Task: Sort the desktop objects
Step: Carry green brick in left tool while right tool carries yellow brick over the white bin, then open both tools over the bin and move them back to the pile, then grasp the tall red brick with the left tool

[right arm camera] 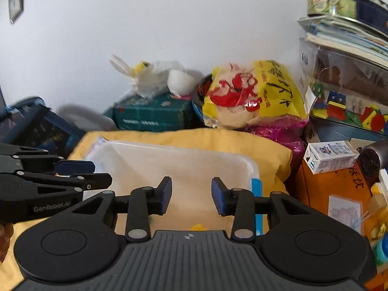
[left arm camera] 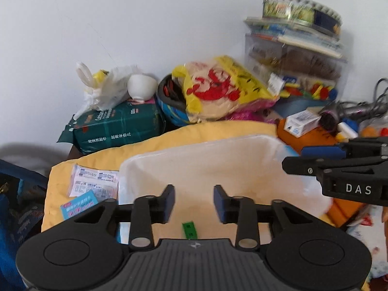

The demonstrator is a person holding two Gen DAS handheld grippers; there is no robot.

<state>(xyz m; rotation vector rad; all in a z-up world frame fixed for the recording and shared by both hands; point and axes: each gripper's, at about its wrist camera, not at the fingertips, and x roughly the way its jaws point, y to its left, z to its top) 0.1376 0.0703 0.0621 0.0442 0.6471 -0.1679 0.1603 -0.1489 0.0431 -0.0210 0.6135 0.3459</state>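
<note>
Both grippers hang over the translucent white plastic bin [left arm camera: 242, 160], which sits on a yellow cloth [left arm camera: 194, 131], and that bin is the handiest landmark here. The left gripper [left arm camera: 194, 202] has its blue-padded fingers spread partway with nothing between them, and the right gripper [right arm camera: 191, 195] is the same, parted and holding nothing. Inside the bin there's a small green strip [left arm camera: 189, 229] near the front edge, and the right wrist view catches a bit of something yellow [right arm camera: 198, 227] on the floor of it (too hidden by the gripper body to say what).

Left of the bin, some flat paper sachets [left arm camera: 93, 183] and a light blue card [left arm camera: 77, 203] lie on the cloth. Behind the bin is a dark green tissue pack [left arm camera: 116, 127] with a white bowl [left arm camera: 141, 87] and a crumpled white plastic bag [left arm camera: 104, 89] on top, plus a yellow bag printed with a red lobster [left arm camera: 218, 89]. Right of the bin, a small white carton [right arm camera: 329, 156] rests on an orange box [right arm camera: 334, 194]. Further back on that side, a clear storage box [left arm camera: 295, 65] holds brown stuff, with books [left arm camera: 298, 34] and a round tin [left arm camera: 300, 9] stacked on it.
</note>
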